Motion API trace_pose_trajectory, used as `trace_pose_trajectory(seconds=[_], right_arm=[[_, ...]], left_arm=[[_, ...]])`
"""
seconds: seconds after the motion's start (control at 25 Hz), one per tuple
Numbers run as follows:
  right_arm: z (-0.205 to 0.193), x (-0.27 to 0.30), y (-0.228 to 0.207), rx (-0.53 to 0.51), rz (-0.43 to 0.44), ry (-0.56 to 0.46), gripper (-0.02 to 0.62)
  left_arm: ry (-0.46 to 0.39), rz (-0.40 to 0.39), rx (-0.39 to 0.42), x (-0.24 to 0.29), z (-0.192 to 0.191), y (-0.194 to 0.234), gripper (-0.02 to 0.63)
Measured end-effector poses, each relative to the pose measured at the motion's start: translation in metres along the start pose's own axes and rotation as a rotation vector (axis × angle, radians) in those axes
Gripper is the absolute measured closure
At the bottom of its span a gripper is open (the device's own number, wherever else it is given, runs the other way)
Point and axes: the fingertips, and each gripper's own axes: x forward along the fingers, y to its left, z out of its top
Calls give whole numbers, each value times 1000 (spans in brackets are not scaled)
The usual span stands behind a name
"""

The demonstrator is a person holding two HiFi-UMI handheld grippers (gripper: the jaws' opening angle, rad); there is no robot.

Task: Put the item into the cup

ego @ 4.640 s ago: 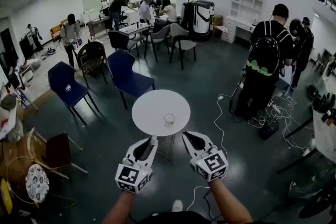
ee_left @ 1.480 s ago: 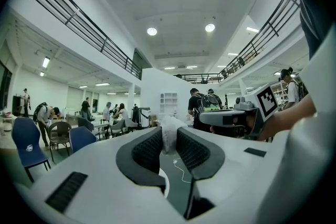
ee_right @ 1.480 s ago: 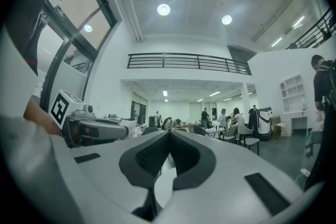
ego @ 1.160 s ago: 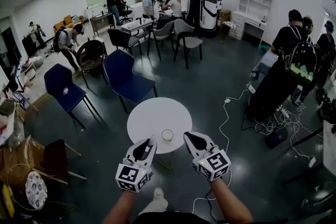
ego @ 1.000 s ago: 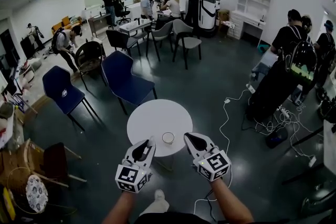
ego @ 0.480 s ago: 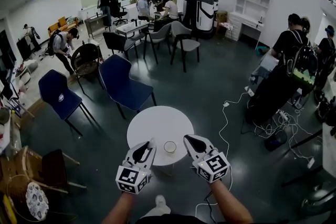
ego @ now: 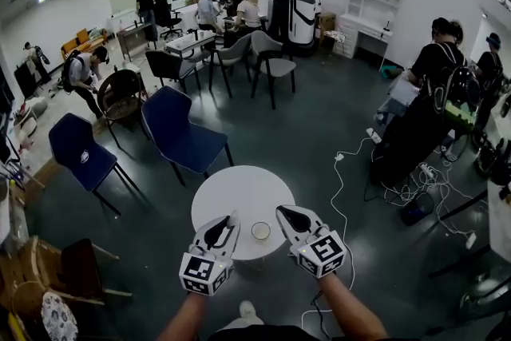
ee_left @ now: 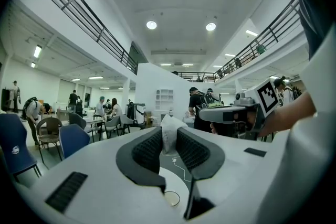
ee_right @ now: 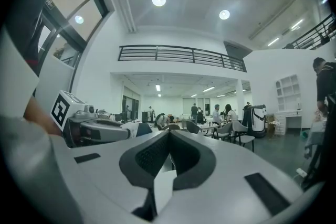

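A white round table [ego: 239,192] stands just ahead of me with a small open cup [ego: 261,231] near its front edge. My left gripper [ego: 231,220] hovers over the table's near edge, left of the cup, shut on a crumpled white item [ee_left: 170,134] that sticks up between its pads. Through the gap below the jaws in the left gripper view I see the cup's rim [ee_left: 170,198]. My right gripper [ego: 281,213] hovers right of the cup; its jaws [ee_right: 169,134] meet at the tips with nothing between them.
Two blue chairs [ego: 180,136] stand behind the table to the left, and a wooden chair [ego: 48,267] stands at lower left. White cables [ego: 339,188] run over the dark floor on the right, near people with backpacks [ego: 435,72]. More people sit at tables [ego: 196,40] far back.
The table and cup have drawn closer to me; the cup now lies between the two gripper tips. Both grippers hold the same pose, and the left one keeps hold of the white item.
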Motion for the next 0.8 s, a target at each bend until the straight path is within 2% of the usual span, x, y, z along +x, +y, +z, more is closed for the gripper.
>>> trace_pose_trajectory(seconds=[0.4,0.8], right_arm=[[-7,55,-8,10,-34,20,578],[-29,80,-19,23,-64,43,579]], left_arm=[[20,-31,-11,20,-10,54,512],[39,-52,-25,32,-31,79,512]])
